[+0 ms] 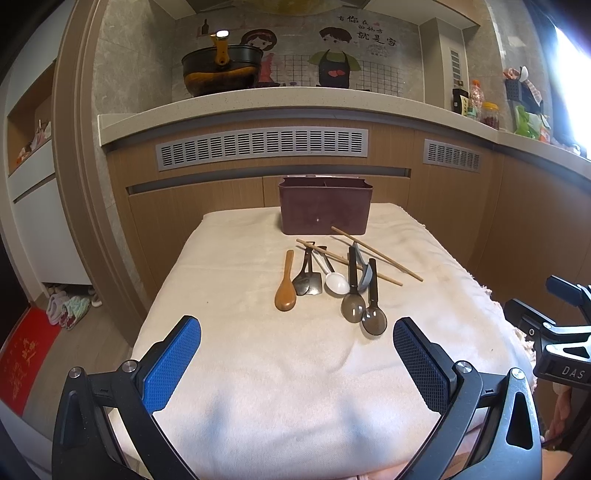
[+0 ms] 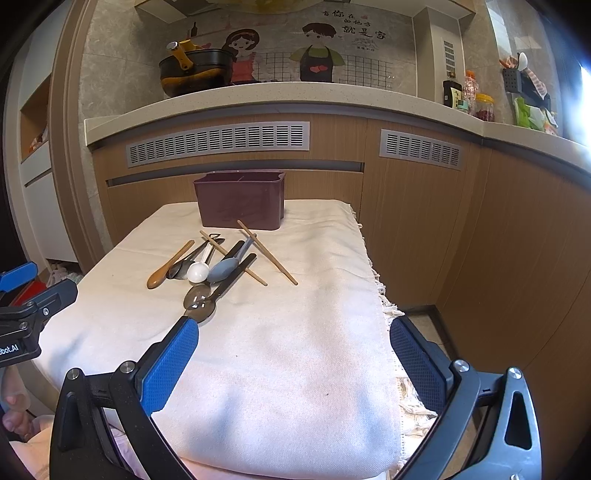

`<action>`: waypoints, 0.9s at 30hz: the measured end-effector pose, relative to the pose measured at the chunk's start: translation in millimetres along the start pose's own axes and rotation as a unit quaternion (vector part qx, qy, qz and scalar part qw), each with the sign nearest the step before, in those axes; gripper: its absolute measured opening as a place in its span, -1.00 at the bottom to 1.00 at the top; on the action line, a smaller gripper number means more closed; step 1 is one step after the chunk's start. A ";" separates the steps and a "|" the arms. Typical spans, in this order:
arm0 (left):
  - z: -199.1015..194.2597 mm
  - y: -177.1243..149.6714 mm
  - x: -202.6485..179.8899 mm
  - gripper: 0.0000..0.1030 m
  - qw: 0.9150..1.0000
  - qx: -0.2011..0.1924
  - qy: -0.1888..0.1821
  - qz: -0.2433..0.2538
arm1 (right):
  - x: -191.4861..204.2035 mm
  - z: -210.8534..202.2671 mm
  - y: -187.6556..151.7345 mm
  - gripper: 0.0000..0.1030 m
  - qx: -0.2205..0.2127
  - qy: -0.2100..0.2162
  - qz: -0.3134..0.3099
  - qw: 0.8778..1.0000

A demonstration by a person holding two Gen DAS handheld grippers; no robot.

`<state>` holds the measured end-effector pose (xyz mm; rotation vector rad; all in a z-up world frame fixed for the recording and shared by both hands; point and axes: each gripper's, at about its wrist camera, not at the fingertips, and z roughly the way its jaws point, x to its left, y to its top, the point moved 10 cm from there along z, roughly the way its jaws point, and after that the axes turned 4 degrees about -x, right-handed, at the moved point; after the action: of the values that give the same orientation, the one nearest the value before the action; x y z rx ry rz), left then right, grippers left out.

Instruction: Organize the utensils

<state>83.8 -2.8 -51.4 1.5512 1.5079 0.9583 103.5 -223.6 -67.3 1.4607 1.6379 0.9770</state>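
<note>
Right wrist view: right hand-held gripper (image 2: 293,356) spread wide, empty. Utensil pile (image 2: 218,266) lies ahead-left on the desk cloth (image 2: 295,369), handles pointing away toward the maroon holder (image 2: 240,206). Left hand-held gripper (image 1: 297,356) also spread, empty; nearest translucent spoon (image 2: 199,308) sits just off right's left fingertip.

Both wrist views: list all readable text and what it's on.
"DAS": on the right gripper body, left wrist view.
"bot.AI", cut off at the frame edge: on the left gripper body, right wrist view.
Chinese lettering on the wall mural: too small to read surely.
Bottle labels and red mat: blurred.
</note>
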 end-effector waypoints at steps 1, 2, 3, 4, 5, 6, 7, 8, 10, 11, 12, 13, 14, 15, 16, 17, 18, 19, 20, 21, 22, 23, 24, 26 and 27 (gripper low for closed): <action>1.1 -0.3 -2.0 1.00 1.000 0.002 -0.004 0.003 | 0.8 0.5 1.3 1.00 -0.001 -0.001 -0.004 1.000; 3.7 -0.1 -3.3 1.00 1.000 0.005 -0.007 0.008 | 1.4 1.2 3.3 1.00 -0.003 -0.004 -0.012 1.000; 5.9 -0.2 -4.9 1.00 1.000 0.007 -0.010 0.014 | 2.0 1.8 6.4 1.00 -0.008 -0.010 -0.021 1.000; 9.1 0.8 -5.3 1.00 1.000 0.010 -0.012 0.018 | 2.8 2.7 10.2 1.00 -0.014 -0.014 -0.029 0.999; 13.5 2.4 -4.8 1.00 1.000 0.012 -0.014 0.019 | 4.0 3.7 13.8 1.00 -0.018 -0.016 -0.035 0.999; 17.5 4.6 -3.6 1.00 1.000 0.013 -0.015 0.019 | 5.3 5.2 17.9 1.00 -0.022 -0.017 -0.042 0.999; 22.4 8.0 -1.3 1.00 1.000 0.014 -0.016 0.016 | 7.3 8.0 23.3 1.00 -0.026 -0.016 -0.049 0.998; 27.1 11.6 0.7 1.00 1.000 0.014 -0.017 0.013 | 9.2 12.0 28.0 1.00 -0.026 -0.012 -0.054 0.998; 38.0 20.2 5.7 1.00 1.000 0.014 -0.017 0.005 | 13.9 24.2 38.0 1.00 -0.020 -0.005 -0.069 0.997; 44.6 25.6 8.8 1.00 1.000 0.014 -0.019 0.001 | 15.2 30.1 42.0 1.00 -0.018 -0.005 -0.075 0.997; 50.3 30.3 11.3 1.00 1.000 0.012 -0.021 -0.003 | 16.9 36.6 47.9 1.00 -0.018 -0.002 -0.081 0.997; 57.7 36.2 14.2 1.00 1.000 0.008 -0.024 -0.005 | 18.3 43.4 53.0 1.00 -0.016 0.002 -0.084 0.996; 64.7 40.1 17.3 1.00 1.000 0.009 -0.026 -0.006 | 19.6 50.1 56.7 1.00 -0.013 0.008 -0.085 0.996; 74.0 45.0 21.9 1.00 1.000 0.013 -0.022 -0.006 | 22.1 59.6 60.5 1.00 -0.004 0.019 -0.087 0.996; 84.7 49.6 26.6 1.00 1.000 0.020 -0.021 -0.007 | 24.9 69.8 63.1 1.00 0.008 0.031 -0.089 0.996; 92.4 52.8 31.1 1.00 0.999 0.026 -0.021 -0.009 | 27.1 79.5 64.7 1.00 0.018 0.040 -0.089 0.995; 102.6 56.7 37.7 1.00 0.999 0.033 -0.019 -0.018 | 29.4 92.1 66.1 1.00 0.033 0.049 -0.091 0.994; 111.2 60.6 43.9 1.00 0.999 0.035 -0.021 -0.028 | 31.0 101.4 64.5 1.00 0.045 0.053 -0.092 0.993; 117.6 63.0 49.4 1.00 0.999 0.035 -0.021 -0.034 | 31.8 113.7 63.7 1.00 0.059 0.052 -0.096 0.992; 124.7 65.9 56.1 1.00 0.998 0.033 -0.019 -0.041 | 32.4 124.3 62.6 1.00 0.066 0.048 -0.101 0.992; 130.7 68.4 62.4 1.00 0.998 0.029 -0.016 -0.045 | 32.3 135.4 62.2 1.00 0.071 0.038 -0.111 0.991; 134.4 69.5 66.8 1.00 0.998 0.026 -0.014 -0.047 | 32.4 144.4 60.7 1.00 0.076 0.032 -0.118 0.990; 139.1 71.2 71.3 0.99 0.999 0.022 -0.013 -0.048 | 33.2 152.1 59.4 1.00 0.081 0.036 -0.120 0.989; 146.1 71.0 77.4 0.97 0.999 0.018 -0.017 -0.046 | 36.3 166.9 54.1 1.00 0.100 0.061 -0.113 0.987; 148.7 70.0 78.9 0.94 0.999 0.018 -0.020 -0.045 | 38.0 174.3 52.2 1.00 0.109 0.074 -0.108 0.985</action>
<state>250.0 72.3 -52.0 1.5052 1.5598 0.8481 278.2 -169.6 -100.5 1.3385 2.0181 0.8212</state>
